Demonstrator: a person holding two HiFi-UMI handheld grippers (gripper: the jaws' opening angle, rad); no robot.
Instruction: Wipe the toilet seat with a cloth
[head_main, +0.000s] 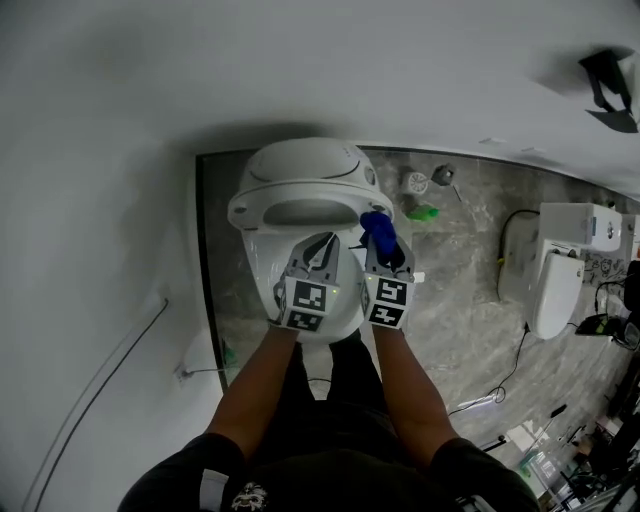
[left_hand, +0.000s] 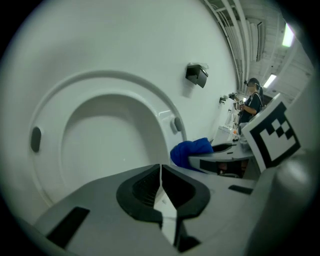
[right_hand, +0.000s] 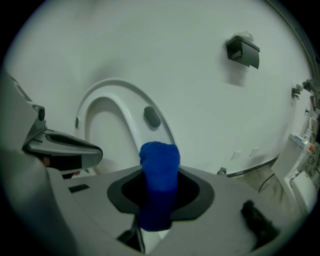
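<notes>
A white toilet stands against the wall with its seat raised upright, so its underside and grey bumpers face me. My right gripper is shut on a rolled blue cloth, which sticks up past the fingertips. The cloth hangs over the bowl's right rim, close to the raised seat; I cannot tell if it touches. My left gripper is over the bowl just left of it, jaws shut and empty. The cloth also shows at right in the left gripper view.
A black holder is fixed on the wall to the right. A second toilet stands further right on the grey stone floor, with cables and a green object nearby. A person stands far off at the right.
</notes>
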